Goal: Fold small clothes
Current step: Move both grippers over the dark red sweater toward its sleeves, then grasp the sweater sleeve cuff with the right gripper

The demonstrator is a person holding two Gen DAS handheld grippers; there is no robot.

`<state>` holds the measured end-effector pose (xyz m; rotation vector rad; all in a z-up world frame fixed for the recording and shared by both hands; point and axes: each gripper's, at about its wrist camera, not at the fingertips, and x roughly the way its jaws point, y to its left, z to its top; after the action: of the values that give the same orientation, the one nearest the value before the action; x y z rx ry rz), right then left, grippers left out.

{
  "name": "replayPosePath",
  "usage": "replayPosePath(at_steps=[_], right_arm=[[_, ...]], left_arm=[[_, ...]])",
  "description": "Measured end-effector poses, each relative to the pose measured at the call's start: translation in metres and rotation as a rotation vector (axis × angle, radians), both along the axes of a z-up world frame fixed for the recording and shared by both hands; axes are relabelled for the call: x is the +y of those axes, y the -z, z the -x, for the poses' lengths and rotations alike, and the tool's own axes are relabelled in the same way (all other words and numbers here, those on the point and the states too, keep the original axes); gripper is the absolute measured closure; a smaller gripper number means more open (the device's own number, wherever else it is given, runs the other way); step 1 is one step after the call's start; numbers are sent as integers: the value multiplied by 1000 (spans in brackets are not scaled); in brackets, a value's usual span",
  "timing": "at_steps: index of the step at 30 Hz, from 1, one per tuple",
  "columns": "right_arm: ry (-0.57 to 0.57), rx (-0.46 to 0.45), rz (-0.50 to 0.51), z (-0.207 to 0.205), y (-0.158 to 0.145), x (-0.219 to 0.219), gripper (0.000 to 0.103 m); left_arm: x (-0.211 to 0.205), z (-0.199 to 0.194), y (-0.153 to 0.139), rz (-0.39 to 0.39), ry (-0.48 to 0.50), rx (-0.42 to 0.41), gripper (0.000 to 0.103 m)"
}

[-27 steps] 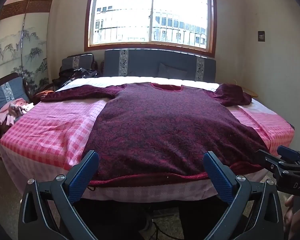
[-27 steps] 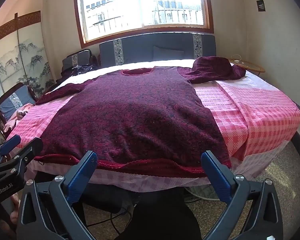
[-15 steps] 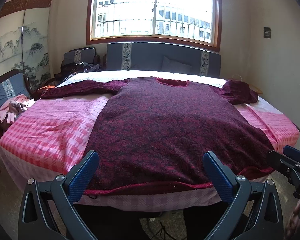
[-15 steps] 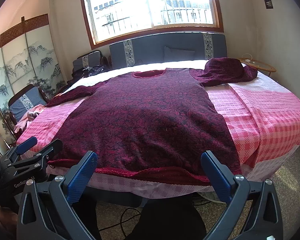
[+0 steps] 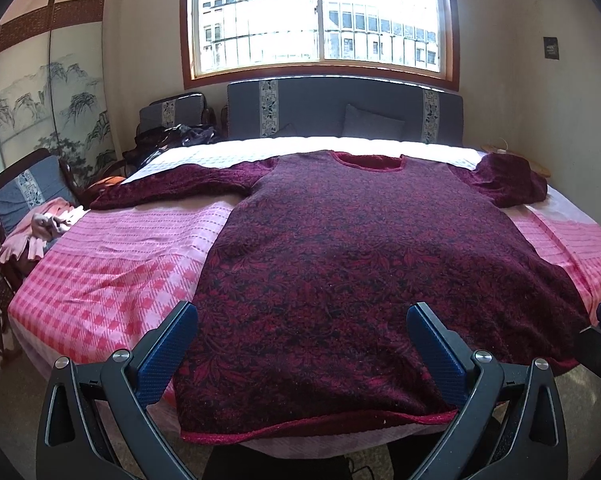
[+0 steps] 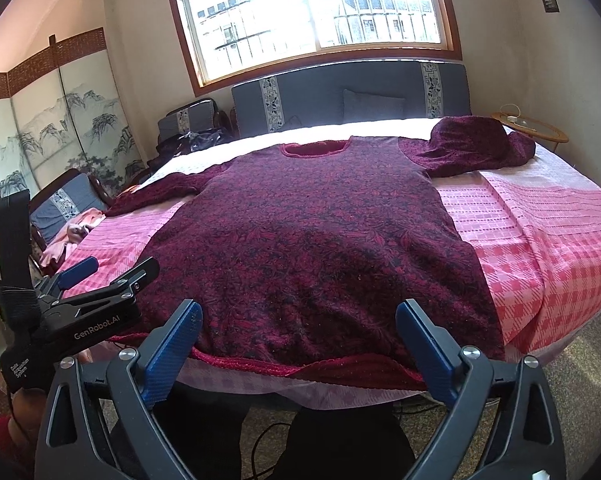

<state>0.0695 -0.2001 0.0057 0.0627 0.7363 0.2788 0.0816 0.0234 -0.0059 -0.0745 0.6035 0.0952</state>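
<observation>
Since a moment ago both our tools have come in closer over the near hem. On the left, our left tool (image 5: pixel 300 344) hangs released with its blue pads spread wide over the dark red patterned knit sweater (image 5: pixel 364 264), which lies flat on the bed with the pink checked cover (image 5: pixel 112 276). To the right, our right tool (image 6: pixel 298 340) is likewise released, gripping nothing.

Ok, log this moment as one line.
task: fold sweater | sweater: flat on pink checked bedspread, one sleeve bunched | left gripper: open, empty, over hem | right gripper: open, empty, over hem | fold: not begun
</observation>
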Motion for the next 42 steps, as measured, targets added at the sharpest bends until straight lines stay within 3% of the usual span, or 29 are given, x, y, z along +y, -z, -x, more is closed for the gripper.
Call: replayPosePath(at_steps=[4,9,19,26,30,37,42], right_arm=[[-10,12,-32,-6,5,-4,14],[-13,38,-63,-17,10,-12,21],[-9,73,-112,-54,11,-27,21],[-18,98,-155,-103,2,-56,21],[10,120,-276,-152,-5,-103,21],[216,159,-571,-254,11,-237,22],[388,159,-768,-318,30,-330,24]], left_arm=[[-5,-11,8,-19,8,79,0],[-3,-23,6,-15,4,67,0],[-6,-60,11,-55,8,116,0],[-4,-93,15,-64,4,121,0],[6,-114,18,-67,-6,119,0],[23,-150,22,-106,-4,69,0],[36,-170,34,-57,-19,127,0]])
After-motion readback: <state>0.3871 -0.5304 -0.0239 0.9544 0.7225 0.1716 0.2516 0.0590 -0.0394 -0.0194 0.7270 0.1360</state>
